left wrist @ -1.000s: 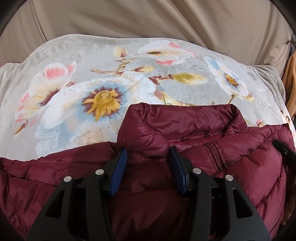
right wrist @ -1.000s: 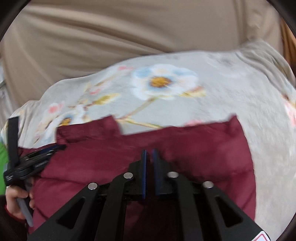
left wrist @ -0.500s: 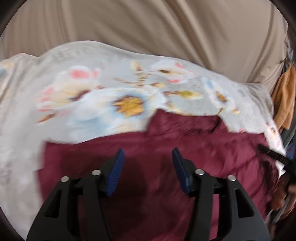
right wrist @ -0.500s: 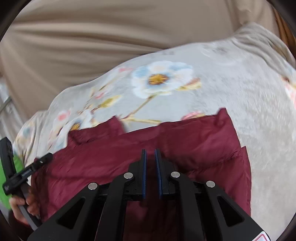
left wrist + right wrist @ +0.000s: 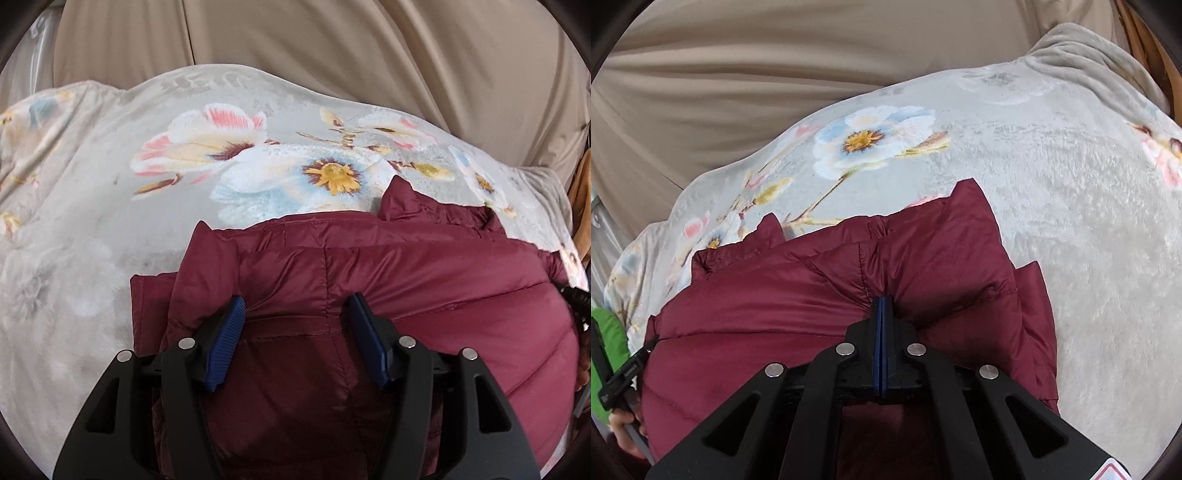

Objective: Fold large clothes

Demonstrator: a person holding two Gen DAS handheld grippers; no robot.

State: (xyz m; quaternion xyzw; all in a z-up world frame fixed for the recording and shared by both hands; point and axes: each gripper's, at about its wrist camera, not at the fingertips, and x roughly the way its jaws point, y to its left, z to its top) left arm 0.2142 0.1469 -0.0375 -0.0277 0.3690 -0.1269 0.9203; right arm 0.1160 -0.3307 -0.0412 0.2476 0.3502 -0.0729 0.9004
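Maroon quilted nylon fills the space nearest you: the puffer jacket (image 5: 388, 295) lies folded on the floral blanket (image 5: 92, 192), and your left tool (image 5: 295, 325) stands spread wide above its near panel, gripping nothing. Your right tool (image 5: 882, 310) is clamped tight on a pinch of the jacket's top layer, where the fabric gathers into radiating creases.

That pinch is the weak spot. The shell looks slick and the filling springy, so, as I judge it, a quick pull could draw the fabric out from between the pads, or lift only the outer skin while the layers beneath stay put and skew the fold. With the left tool idle, nothing pins the jacket's near side; any drag from the right may slide the whole bundle across the plush blanket.

Further from you, beyond the jacket's far edge, the collar (image 5: 402, 199) pokes up and a corner flap (image 5: 971, 206) sticks out past the fold line; both could spring open. Beyond the jacket the blanket runs up to the beige curtain (image 5: 332, 55)
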